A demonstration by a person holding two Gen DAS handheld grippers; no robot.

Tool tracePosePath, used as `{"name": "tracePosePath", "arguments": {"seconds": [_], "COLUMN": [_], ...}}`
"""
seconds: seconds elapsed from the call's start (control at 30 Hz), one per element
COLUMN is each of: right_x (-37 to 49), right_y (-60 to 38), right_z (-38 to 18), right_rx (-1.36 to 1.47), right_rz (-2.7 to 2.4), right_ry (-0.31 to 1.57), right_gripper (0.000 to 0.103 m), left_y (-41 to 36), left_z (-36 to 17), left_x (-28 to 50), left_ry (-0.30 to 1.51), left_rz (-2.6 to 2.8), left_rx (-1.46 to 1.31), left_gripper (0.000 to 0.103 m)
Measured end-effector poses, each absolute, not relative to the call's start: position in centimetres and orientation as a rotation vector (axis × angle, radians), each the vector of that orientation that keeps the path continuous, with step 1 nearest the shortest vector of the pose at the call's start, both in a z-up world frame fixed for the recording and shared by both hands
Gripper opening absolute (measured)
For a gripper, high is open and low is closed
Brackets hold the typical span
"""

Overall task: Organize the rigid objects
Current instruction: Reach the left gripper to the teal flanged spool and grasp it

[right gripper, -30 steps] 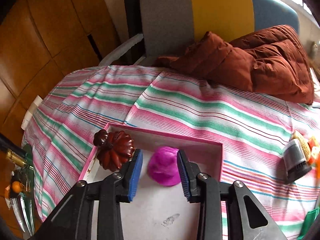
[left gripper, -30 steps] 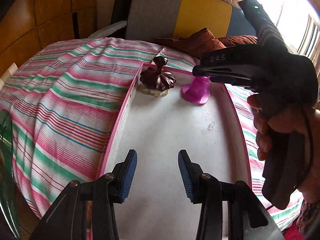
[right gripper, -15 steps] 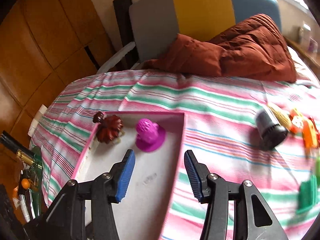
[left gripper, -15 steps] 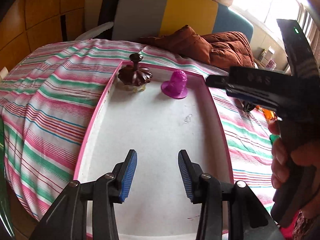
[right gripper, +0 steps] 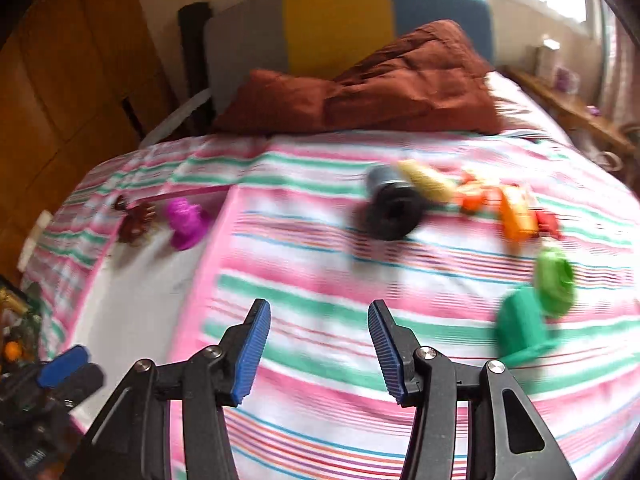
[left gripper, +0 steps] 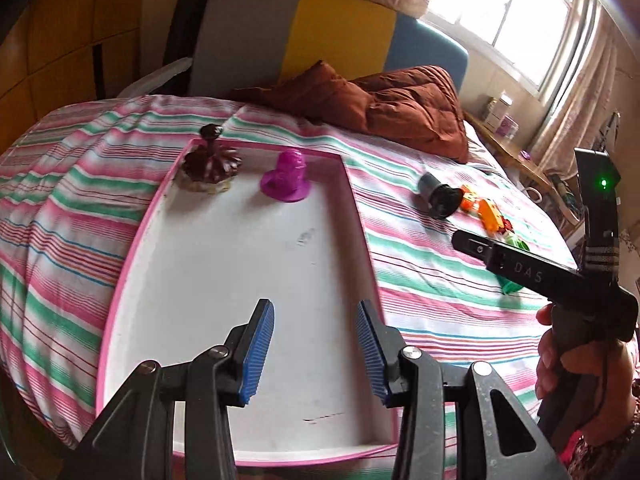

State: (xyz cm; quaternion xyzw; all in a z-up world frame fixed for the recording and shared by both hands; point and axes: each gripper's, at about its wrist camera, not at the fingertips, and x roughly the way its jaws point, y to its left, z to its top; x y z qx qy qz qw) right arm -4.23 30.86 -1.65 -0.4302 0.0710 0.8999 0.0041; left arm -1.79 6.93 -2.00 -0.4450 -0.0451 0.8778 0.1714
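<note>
Tray (left gripper: 132, 240) on striped bed, holds brown piece (left gripper: 210, 164) and purple piece (left gripper: 286, 178) at far end. Left gripper (left gripper: 316, 354) apart, empty, over tray's near end. Right gripper (right gripper: 320, 354) apart, empty, over sheet (right gripper: 304, 280) beside tray.

Loose items well apart from tray: black cylinder (right gripper: 390, 206), orange toys (right gripper: 516, 210), green pieces (right gripper: 532, 308).

Risks, judged:
- Right view blurred; hasty approach could knock cylinder rolling.
- Soft bedding yields; pads may snag sheet instead of item.
- Items touch; closing could catch two at once.
</note>
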Motion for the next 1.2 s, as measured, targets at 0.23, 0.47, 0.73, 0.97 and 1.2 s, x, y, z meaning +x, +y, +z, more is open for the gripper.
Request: {"name": "tracePosePath", "arguments": {"seconds": [0.23, 0.47, 0.73, 0.97, 1.2], "right_x": [-2.8, -2.1, -0.2, 1.1, 1.8], "right_y": [38.5, 43.2, 43.5, 43.8, 44.2], "right_z": [-1.7, -3.5, -4.4, -4.8, -5.2], "right_rx": [-1.266, -1.312, -1.318, -1.318, -1.339], "right_rz": [2.659, 2.568, 2.591, 2.603, 2.617], "right_ry": [0.255, 0.294, 0.25, 0.27, 0.273], "right_gripper": [0.052, 0.052, 0.052, 0.052, 0.052], "left_y": [10.0, 12.6, 14.7, 16.8, 18.9], "left_z": [-1.4, -1.1, -1.2, -1.4, -1.8], "left_x": [-0.9, 0.0, 1.0, 1.6, 1.6], "left_ry": [-0.014, 0.079, 0.152, 0.201, 0.211], "left_rz": [2.458, 2.438, 2.413, 2.384, 2.342], "left_rx": [-1.243, -1.234, -1.231, -1.233, -1.25], "left_gripper": [0.043, 0.043, 0.043, 0.043, 0.043]}}
